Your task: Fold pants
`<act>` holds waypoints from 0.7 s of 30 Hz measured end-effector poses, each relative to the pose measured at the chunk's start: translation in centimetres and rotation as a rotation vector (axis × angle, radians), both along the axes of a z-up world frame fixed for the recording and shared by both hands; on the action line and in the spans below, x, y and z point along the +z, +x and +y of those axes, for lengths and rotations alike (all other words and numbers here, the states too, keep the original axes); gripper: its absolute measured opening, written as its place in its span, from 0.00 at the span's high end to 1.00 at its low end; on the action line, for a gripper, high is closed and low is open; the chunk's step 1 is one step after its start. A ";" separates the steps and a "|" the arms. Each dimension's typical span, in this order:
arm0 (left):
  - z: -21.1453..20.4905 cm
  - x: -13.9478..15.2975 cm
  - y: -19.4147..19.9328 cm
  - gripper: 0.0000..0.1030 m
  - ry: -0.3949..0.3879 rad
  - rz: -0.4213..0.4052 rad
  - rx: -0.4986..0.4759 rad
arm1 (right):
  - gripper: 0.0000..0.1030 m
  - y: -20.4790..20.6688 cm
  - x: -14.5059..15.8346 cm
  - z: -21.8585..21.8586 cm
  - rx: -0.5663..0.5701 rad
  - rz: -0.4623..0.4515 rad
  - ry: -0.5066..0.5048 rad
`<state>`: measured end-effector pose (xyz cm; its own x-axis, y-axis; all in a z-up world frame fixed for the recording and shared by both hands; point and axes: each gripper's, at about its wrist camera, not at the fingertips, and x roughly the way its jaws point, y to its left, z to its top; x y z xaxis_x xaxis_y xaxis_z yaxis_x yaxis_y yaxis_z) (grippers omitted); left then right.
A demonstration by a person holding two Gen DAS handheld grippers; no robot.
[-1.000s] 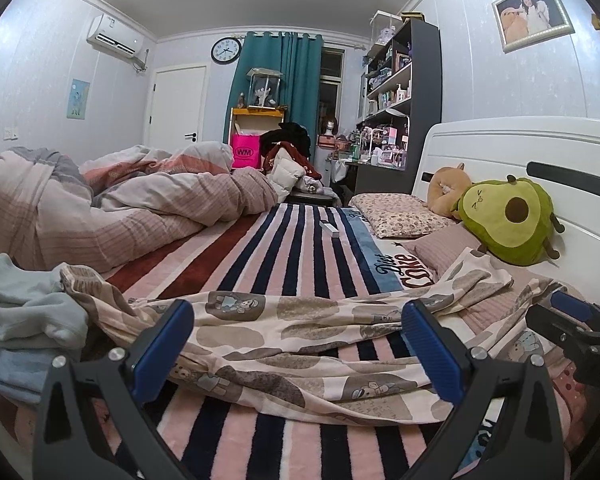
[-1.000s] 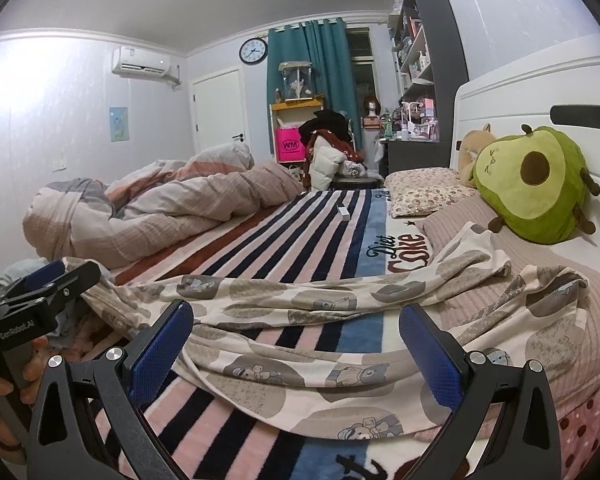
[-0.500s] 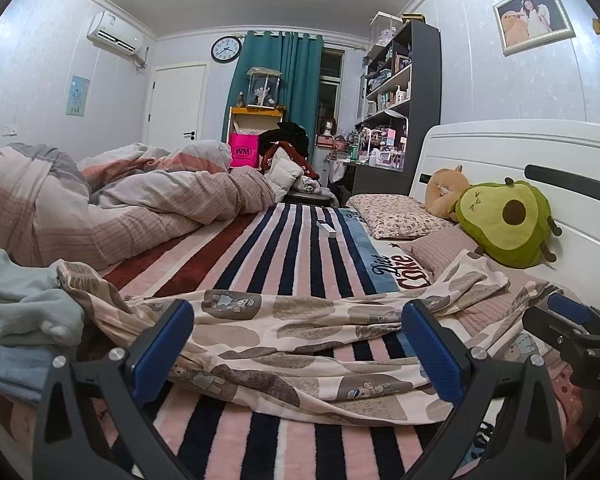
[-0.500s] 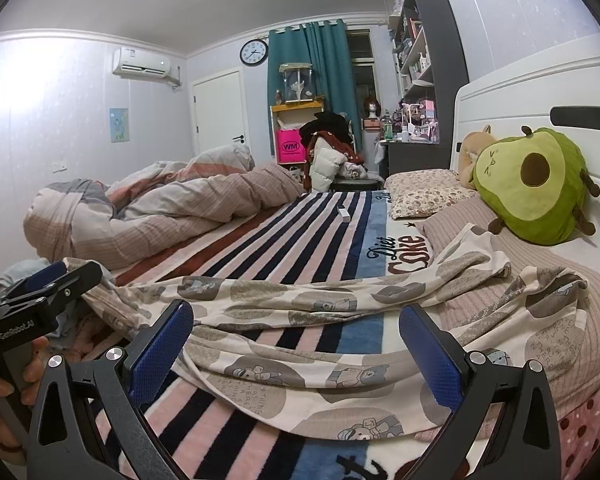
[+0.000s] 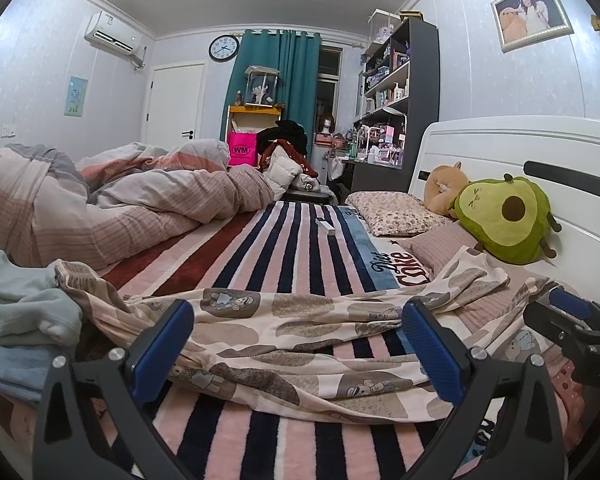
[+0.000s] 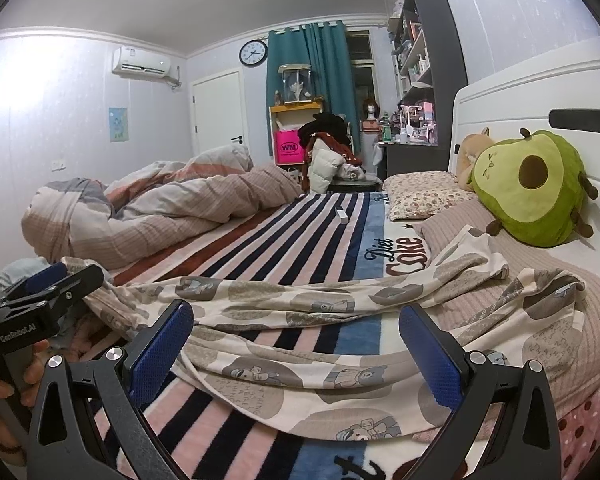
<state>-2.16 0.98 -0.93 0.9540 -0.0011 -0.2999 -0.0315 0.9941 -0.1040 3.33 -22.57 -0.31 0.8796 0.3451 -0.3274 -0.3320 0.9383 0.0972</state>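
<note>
I see the pants (image 5: 300, 332), cream with bear prints, lying rumpled across the near edge of the bed (image 5: 284, 248), their far end reaching the headboard-side pillow (image 5: 440, 240). My left hand-held gripper (image 5: 296, 344) and right hand-held gripper (image 6: 296, 344) both hover over them, jaws spread wide, gripping nothing.

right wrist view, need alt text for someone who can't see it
Cream bear-print pants lie spread and rumpled across a striped blanket on a bed, with the open right gripper hovering above them. The left gripper is at left; an avocado plush leans on the headboard.
</note>
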 end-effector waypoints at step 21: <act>2.6 -4.5 3.9 0.01 0.048 0.154 0.063 | 0.03 3.4 -6.5 -10.1 -0.149 0.217 0.033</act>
<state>1.73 3.60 -5.46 0.8946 0.0750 -0.4406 -0.1057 0.9934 -0.0455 6.78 -32.65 -6.79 0.8319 0.2305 -0.5048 -0.1583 0.9704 0.1822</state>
